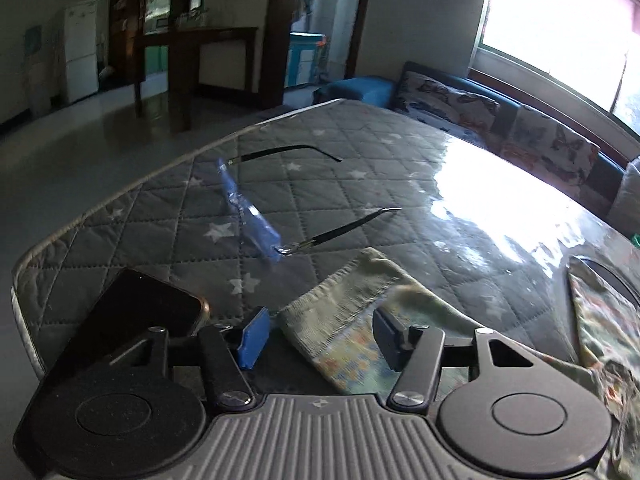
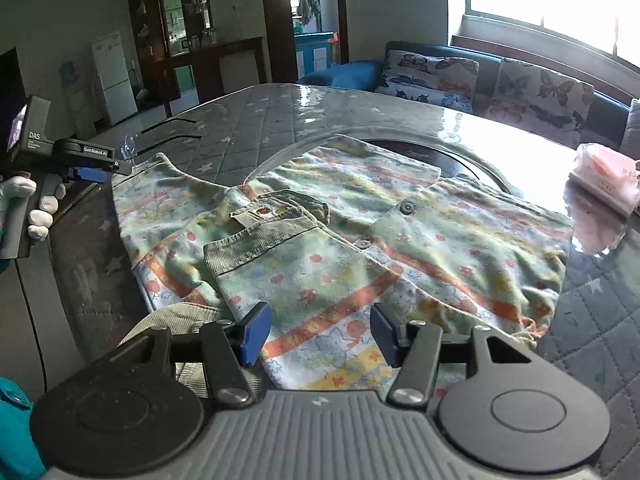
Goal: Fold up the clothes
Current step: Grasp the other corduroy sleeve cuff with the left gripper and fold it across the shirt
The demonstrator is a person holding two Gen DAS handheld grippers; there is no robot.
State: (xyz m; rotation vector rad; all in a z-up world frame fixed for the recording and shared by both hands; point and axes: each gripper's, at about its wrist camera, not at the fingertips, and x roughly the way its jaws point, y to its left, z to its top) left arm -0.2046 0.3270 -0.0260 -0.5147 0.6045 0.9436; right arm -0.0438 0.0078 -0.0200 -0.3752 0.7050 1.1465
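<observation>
Nearest, the right claw (image 2: 316, 334) hangs released over the patterned shirt's (image 2: 360, 232) hem on the quilted worktop (image 2: 248, 128); the left claw (image 1: 316, 336), also released, brackets a sleeve cuff (image 1: 344, 284). Pinch only the top layer, clear of the glasses (image 1: 256, 212).

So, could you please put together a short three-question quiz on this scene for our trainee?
1. True or false: the left gripper is shut on the shirt.
2. What lies on the table beyond the shirt's sleeve? A) scissors B) glasses C) a cup
3. Fill in: left of the left gripper lies a dark ____.

Key: 1 false, both the left and the right gripper are open; 2 B; 3 phone.
</observation>
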